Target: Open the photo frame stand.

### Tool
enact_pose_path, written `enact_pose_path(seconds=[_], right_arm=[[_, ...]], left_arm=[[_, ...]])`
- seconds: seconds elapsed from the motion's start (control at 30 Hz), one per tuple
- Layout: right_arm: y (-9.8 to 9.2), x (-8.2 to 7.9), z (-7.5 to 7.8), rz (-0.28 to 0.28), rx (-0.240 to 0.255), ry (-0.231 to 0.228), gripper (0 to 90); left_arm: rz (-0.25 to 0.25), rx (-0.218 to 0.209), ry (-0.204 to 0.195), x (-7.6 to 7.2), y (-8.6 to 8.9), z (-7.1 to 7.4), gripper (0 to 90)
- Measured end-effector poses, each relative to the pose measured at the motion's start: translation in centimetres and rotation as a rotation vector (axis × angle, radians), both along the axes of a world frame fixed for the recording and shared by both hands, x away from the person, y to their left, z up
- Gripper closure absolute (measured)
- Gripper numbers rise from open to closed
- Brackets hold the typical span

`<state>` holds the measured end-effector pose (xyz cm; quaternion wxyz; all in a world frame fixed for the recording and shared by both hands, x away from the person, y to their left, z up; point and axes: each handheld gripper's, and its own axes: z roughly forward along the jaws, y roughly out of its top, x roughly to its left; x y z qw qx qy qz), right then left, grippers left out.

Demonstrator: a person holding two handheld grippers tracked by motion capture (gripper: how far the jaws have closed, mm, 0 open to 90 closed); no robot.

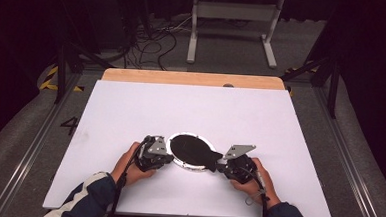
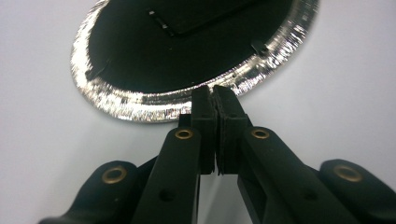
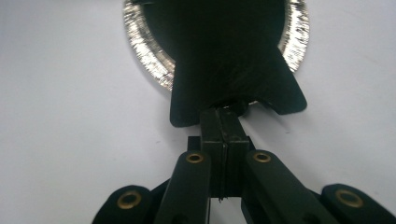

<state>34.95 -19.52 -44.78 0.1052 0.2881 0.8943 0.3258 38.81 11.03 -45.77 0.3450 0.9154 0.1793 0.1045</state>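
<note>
1. Claws first: the right claw is pinching a flared tab of the black cover, and the left claw is sitting clenched at the silver rim, grip uncertain.
2. Lying mid-desk, between both claws, the foil plate is looking light, thin and easily dented; taking its rim seems safest.
3. The left gripper view is revealing a rectangular outline on the dark surface, which the high view is blurring.

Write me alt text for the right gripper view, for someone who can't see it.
The right gripper, jaws shut, pinches the flared edge of a black flap that lies across a round disc with a shiny silver rim. Everything sits on a plain white table.
</note>
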Motion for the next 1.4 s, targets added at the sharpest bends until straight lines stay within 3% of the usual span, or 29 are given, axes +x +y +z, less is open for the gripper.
enact_pose_path(seconds=[0.3,0.5,0.67,0.8,1.0,1.17,1.33,1.4], right_arm=[[1.9,-1.4,-0.2,0.058,0.001,-0.013,90.0],[3.1,-1.9,-0.4,0.082,0.023,-0.018,90.0],[3.4,-2.2,0.0,0.104,0.028,-0.030,90.0],[2.7,-2.4,1.4,0.078,0.056,-0.080,90.0],[1.0,-1.2,1.0,-0.037,0.001,-0.144,90.0],[-0.3,-0.4,0.5,-0.092,-0.016,-0.135,90.0],[0.0,-0.2,-0.2,-0.058,-0.019,-0.076,90.0],[0.4,-0.3,-0.2,-0.043,-0.028,-0.080,90.0]], left_arm=[[0.076,-0.054,-0.045,2.1,-0.1,-0.6,86.1],[0.105,-0.075,-0.027,3.4,-0.4,-0.6,87.4],[0.093,-0.077,-0.007,3.0,-0.1,-0.4,86.8],[0.063,-0.105,0.010,2.2,0.2,-0.1,87.0],[-0.009,-0.077,0.035,0.7,-0.5,-0.3,87.5],[-0.009,-0.067,0.019,0.3,-1.3,-0.4,86.6],[-0.004,-0.070,0.009,0.5,-1.4,-0.5,88.4],[0.003,-0.063,-0.006,0.5,-1.6,-0.5,88.3]])
